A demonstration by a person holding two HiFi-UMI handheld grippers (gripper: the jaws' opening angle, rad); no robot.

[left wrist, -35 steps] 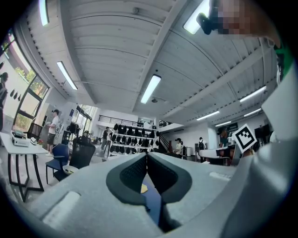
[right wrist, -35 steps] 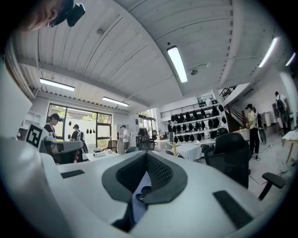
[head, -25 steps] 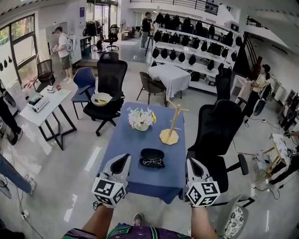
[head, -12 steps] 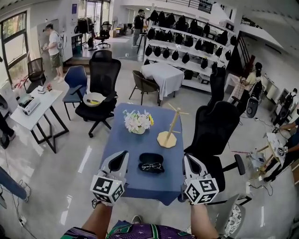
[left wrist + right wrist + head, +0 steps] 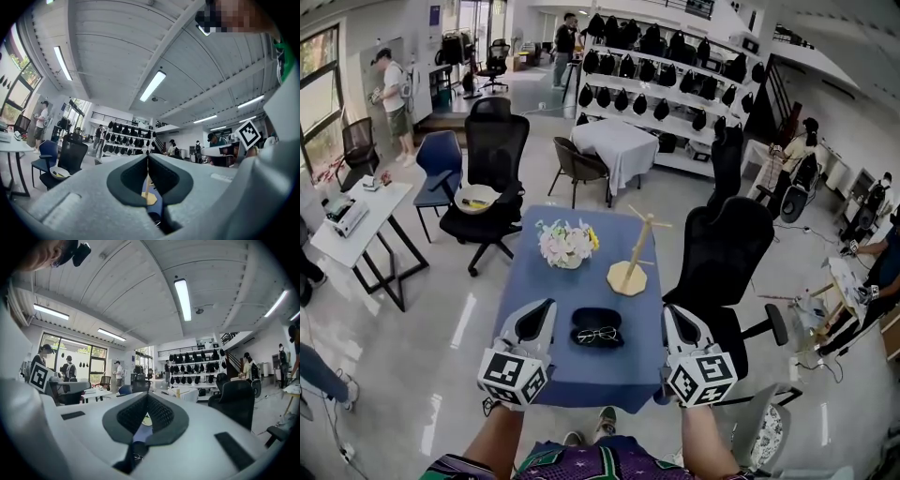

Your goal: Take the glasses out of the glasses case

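An open black glasses case [image 5: 596, 322] lies on the blue table [image 5: 581, 370], with the glasses [image 5: 596, 334] lying in its near half. My left gripper [image 5: 547, 306] hovers just left of the case, jaws closed together and empty. To the case's right, my right gripper [image 5: 667, 310] is likewise shut on nothing. In the left gripper view the closed left gripper [image 5: 147, 157] points over the table, and the case [image 5: 156, 219] shows below the jaws. The right gripper view shows the closed right gripper [image 5: 146, 395] with the case [image 5: 138, 448] beneath it.
A flower bouquet [image 5: 565, 244] and a wooden stand [image 5: 629, 266] sit at the table's far end. A black office chair [image 5: 727, 253] stands close on the right, another chair [image 5: 490, 178] at the far left. People stand farther off in the room.
The head view has shifted forward, so the table and case sit a little lower and nearer. Both grippers keep their places beside the case and stay shut.
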